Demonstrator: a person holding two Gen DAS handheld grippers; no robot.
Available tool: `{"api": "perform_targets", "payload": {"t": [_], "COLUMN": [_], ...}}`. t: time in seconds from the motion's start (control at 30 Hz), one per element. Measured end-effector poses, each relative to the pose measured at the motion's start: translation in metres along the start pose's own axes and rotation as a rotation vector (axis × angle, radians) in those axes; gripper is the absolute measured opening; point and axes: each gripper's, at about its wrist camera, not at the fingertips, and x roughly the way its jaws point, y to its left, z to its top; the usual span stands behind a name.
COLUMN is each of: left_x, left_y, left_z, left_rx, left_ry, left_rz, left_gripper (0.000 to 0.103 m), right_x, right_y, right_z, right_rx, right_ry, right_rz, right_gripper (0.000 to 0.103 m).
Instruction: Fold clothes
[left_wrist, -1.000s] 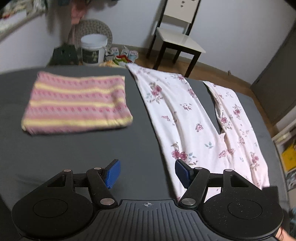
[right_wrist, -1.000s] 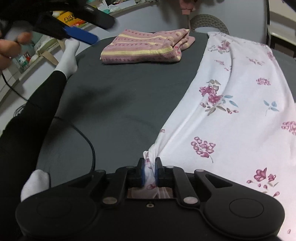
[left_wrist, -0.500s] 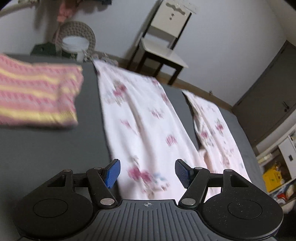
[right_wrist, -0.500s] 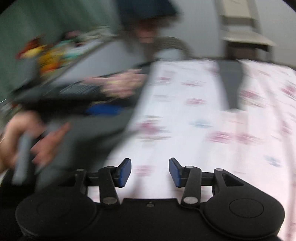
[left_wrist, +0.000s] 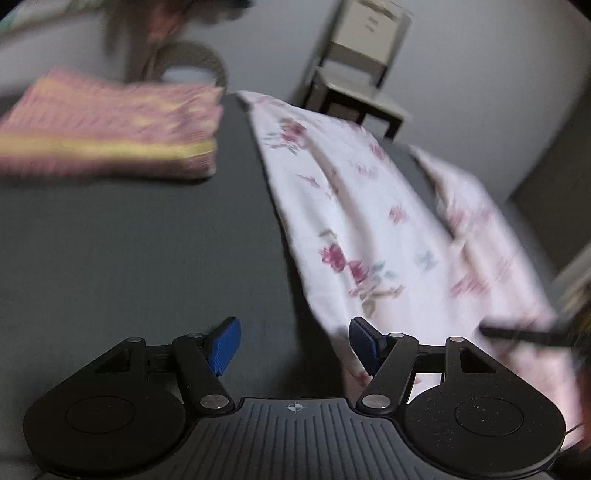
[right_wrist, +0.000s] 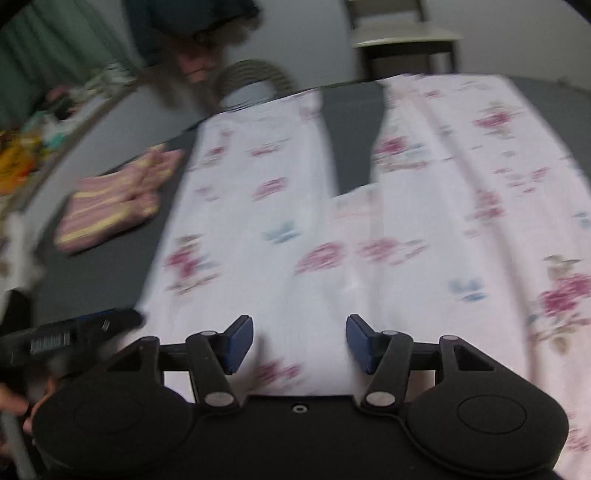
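Dark grey cloth covered the desk, and pale walls closed the room behind it. On the desk lay a pair of white trousers printed with pink flowers, spread flat with the two legs running toward the far edge and a wedge of bare grey showing between them. To the left of the trousers, apart from them, sat a folded pink and yellow striped cloth. Beyond the far edge stood a chair with a pale seat and dark legs, and a woven round thing with a pale tub in front of it could be made out on the floor at far left, too smeared to name. Both views were blurred by motion, so the flower print and the clutter on a shelf at far left in the right view were hard to read.

The left gripper hung over bare desk at the near left edge of the trousers, its blue fingers spread wide with nothing between them. The right gripper hovered over the near waist end of the trousers, its fingers likewise spread wide and holding nothing. In the right view the left gripper showed as a dark blur at lower left, with a hand cut off by the edge. A person's body at top left was only a smear.
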Motion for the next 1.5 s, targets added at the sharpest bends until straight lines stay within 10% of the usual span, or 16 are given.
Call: {"api": "perform_targets", "payload": {"t": [0.2, 0.33, 0.47, 0.6, 1.0, 1.1, 1.5], "left_x": [-0.048, -0.071, -0.090, -0.075, -0.057, -0.052, -0.064], "left_y": [0.029, 0.014, -0.036, -0.077, -0.049, -0.044, -0.025], "left_z": [-0.027, -0.057, -0.090, -0.115, -0.119, -0.120, -0.135], "left_rx": [-0.146, -0.111, 0.196, 0.395, -0.199, -0.228, -0.235], "left_ry": [0.101, 0.203, 0.181, 0.240, 0.291, 0.313, 0.417], "left_rz": [-0.305, -0.394, -0.310, -0.066, -0.130, -0.059, -0.021], "left_gripper": [0.066, 0.066, 0.066, 0.066, 0.054, 0.011, 0.006], "right_x": [-0.019, -0.039, -0.043, -0.043, -0.034, -0.037, -0.039], "right_y": [0.042, 0.028, 0.002, -0.019, -0.028, -0.035, -0.044], "right_z": [-0.010, 0.000, 0.006, 0.009, 0.005, 0.005, 0.005], "right_rx": [-0.212, -0.111, 0.039, 0.142, 0.153, 0.179, 0.214], "right_ry": [-0.016, -0.119, -0.165, -0.194, -0.154, -0.163, -0.160], "right_rz": [-0.002, 0.020, 0.023, 0.035, 0.056, 0.048, 0.043], "right_gripper": [0.058, 0.070, 0.070, 0.070, 0.072, 0.072, 0.073]}}
